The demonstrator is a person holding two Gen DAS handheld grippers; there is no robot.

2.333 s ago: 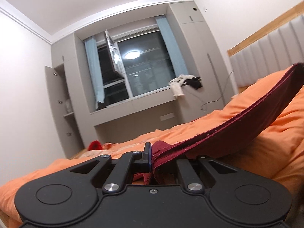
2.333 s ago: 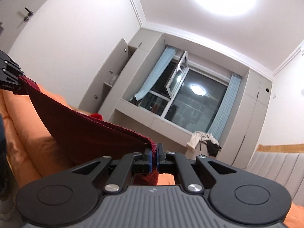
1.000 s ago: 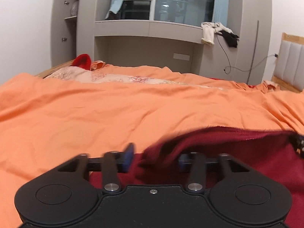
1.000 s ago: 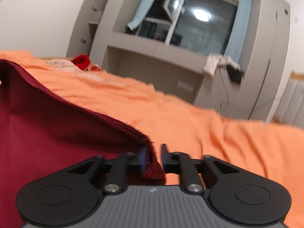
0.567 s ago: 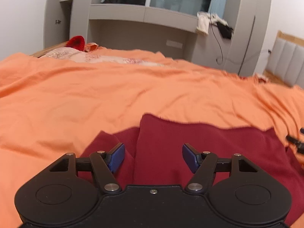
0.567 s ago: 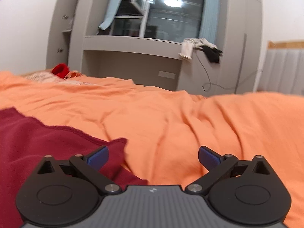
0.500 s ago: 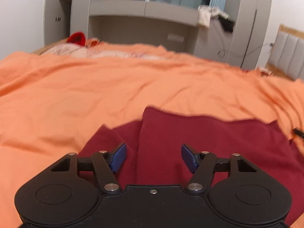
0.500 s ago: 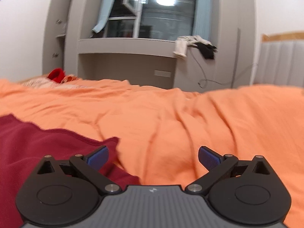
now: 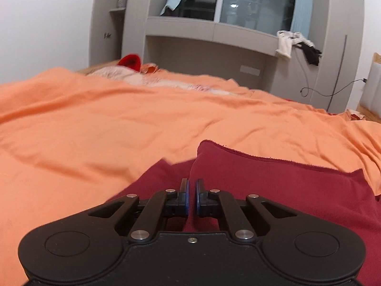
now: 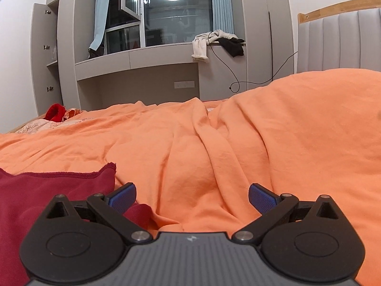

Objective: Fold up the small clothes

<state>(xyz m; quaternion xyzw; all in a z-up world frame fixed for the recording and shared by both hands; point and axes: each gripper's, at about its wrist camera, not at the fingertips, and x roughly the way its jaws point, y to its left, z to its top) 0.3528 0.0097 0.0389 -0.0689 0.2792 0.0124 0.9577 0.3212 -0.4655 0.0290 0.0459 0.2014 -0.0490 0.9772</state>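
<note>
- Left gripper (image 9: 191,191): jaws drawn together, blue pads almost touching, only a thin slit between them. No cloth visible in that slit. It hangs low over the dark red garment (image 9: 273,181).
- Right gripper (image 10: 191,196): jaws spread wide, blue pads far apart, nothing held. Between them only the orange bedcover (image 10: 214,147) shows.
- Dark red garment — lies flat on the orange bedcover, directly under and ahead of the left gripper. In the left wrist view its far hem runs across the frame with a rounded, slightly raised corner just past the fingertips; a second layer of the same red cloth peeks out to the left of that corner.
- In the right wrist view the garment fills the lower left; one pointed corner sticks up just beyond the left finger, and a small fold of red sits beside that finger's base.
- Bedcover — rumpled, with long creases running away from the right gripper and a high mound on the right.
- Far edge of the bed: a pale patterned cloth (image 10: 40,125) and a bright red item (image 10: 56,112), well apart from the garment.
- Beyond: grey built-in cabinets (image 10: 64,54), a window ledge with a white and a black piece of clothing (image 10: 216,43) draped over it, a dark window (image 10: 177,14) with blue curtains, and a padded headboard (image 10: 340,40) at right.
</note>
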